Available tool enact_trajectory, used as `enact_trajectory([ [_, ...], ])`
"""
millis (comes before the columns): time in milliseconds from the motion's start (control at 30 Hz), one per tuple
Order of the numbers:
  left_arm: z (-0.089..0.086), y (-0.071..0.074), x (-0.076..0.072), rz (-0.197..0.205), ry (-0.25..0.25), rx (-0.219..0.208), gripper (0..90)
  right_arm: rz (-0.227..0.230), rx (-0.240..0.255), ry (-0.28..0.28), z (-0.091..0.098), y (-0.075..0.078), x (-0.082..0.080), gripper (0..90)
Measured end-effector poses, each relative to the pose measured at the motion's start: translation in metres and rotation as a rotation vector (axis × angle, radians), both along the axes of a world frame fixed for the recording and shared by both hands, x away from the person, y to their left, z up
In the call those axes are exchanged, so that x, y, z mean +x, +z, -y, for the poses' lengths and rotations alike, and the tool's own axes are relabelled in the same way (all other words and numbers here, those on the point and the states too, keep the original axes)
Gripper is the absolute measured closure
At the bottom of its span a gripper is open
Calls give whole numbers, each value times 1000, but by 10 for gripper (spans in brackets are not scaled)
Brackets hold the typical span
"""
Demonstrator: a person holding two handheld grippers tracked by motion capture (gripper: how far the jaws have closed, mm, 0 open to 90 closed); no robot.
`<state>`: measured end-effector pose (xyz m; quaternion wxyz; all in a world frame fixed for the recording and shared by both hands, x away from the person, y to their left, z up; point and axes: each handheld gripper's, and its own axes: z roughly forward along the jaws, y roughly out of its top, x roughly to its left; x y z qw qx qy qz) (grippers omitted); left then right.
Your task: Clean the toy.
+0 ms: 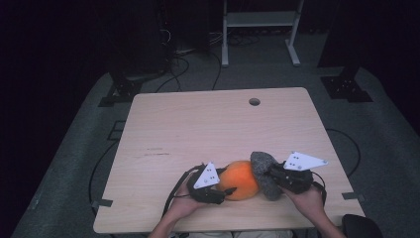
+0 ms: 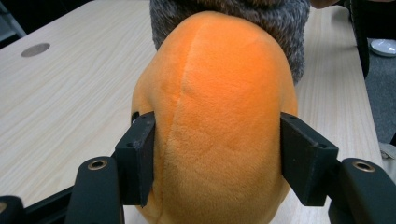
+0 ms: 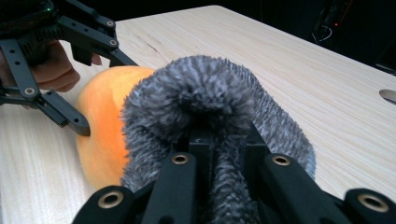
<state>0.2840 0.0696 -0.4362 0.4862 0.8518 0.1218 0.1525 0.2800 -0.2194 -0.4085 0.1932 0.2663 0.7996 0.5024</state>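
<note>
The left hand-held gripper clamps the orange plush steady on the tabletop while the right hand-held gripper pinches its grey fuzzy cap, seemingly to pull it.

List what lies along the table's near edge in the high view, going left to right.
Left hand → left gripper, jaws closed on the toy → orange plush body → grey fuzzy part → right gripper, pinching the grey fuzz → right hand.
</note>
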Motion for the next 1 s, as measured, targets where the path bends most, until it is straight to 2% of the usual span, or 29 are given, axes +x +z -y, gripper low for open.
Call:
enact_trajectory([
  [133, 2, 0, 0, -10, 5, -7, 320, 26, 21, 64, -17, 7, -2, 794],
  [200, -3, -1, 5, -58, 17, -35, 206, 28, 13, 87, -23, 5, 0, 794],
  [233, -7, -1, 8, -91, 25, -64, 168, 25, 12, 92, -22, 4, 0, 794],
  [300, -9, 0, 13, -131, 50, -89, 83, 16, 12, 86, -16, 2, 0, 795],
  [400, -8, -5, 21, -224, 24, -106, 85, 1, 20, 66, -5, -1, -1, 795],
  [433, -5, -7, 20, -226, 17, -102, 117, -2, 23, 63, -4, -1, -2, 794],
  [500, -4, -7, 16, -186, 11, -90, 228, -1, 26, 65, -9, 2, -2, 794],
  [533, -4, -7, 16, -179, 11, -85, 281, 7, 33, 77, -15, 4, -3, 794],
  [600, -4, -7, 13, -150, 12, -76, 333, 15, 53, 107, -24, 8, -3, 794],
  [700, -8, -6, 10, -130, 16, -64, 382, 40, 24, 130, -35, 11, -3, 794],
  [767, -9, -5, 8, -117, 11, -61, 393, 36, 21, 117, -29, 9, -2, 794],
  [833, -8, -4, 6, -98, 5, -57, 393, 19, 14, 74, -14, 6, 0, 795],
  [900, -6, -3, 6, -98, 6, -63, 395, 2, 14, 22, 1, 0, 3, 795],
  [933, -3, -3, 6, -92, 9, -65, 397, -13, 28, 7, 6, -3, 4, 794],
  [1000, -1, -1, 5, -84, 10, -59, 402, -10, 38, 9, 4, -1, 3, 795],
])
